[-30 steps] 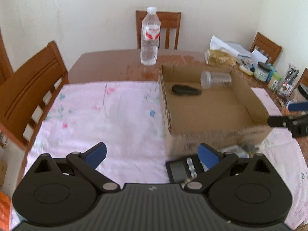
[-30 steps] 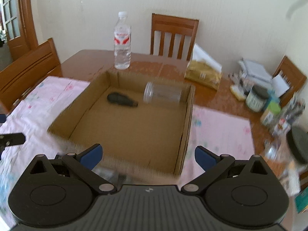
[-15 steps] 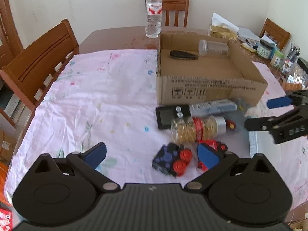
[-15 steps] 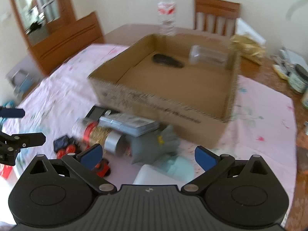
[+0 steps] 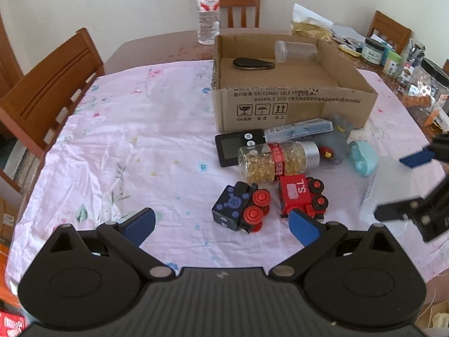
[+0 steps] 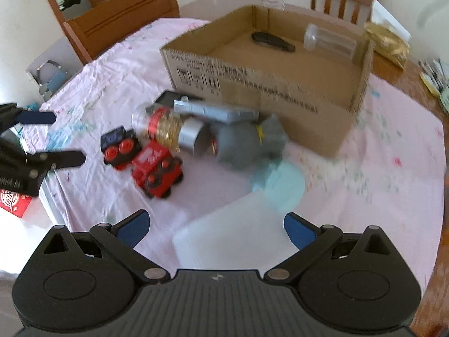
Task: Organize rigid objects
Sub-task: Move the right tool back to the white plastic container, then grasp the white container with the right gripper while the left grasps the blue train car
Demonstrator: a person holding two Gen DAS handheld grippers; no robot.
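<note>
A cardboard box (image 5: 291, 104) (image 6: 252, 84) holds a black case (image 5: 252, 63) and a clear jar (image 5: 296, 51) lying on its side. A pile lies in front of it: a capsule bottle (image 5: 277, 161), a black device (image 5: 233, 148), a clear flat case (image 5: 297, 130), a grey toy (image 5: 334, 146), a teal round thing (image 5: 363, 158), a blue toy train (image 5: 240, 207) and a red toy train (image 5: 301, 193). My left gripper (image 5: 221, 220) (image 6: 56, 138) hovers open near the trains. My right gripper (image 6: 216, 224) (image 5: 404, 185) is open above a white translucent box (image 6: 233, 233).
A pink floral cloth (image 5: 126, 140) covers the table. A water bottle (image 5: 208, 11) stands behind the box. Jars and clutter (image 5: 393, 56) crowd the far right. Wooden chairs (image 5: 50, 90) stand at the left and back.
Both grippers have drawn back from the box toward the near table edge and tilted down. The pile in front of the box has come into view. Both stay open.
</note>
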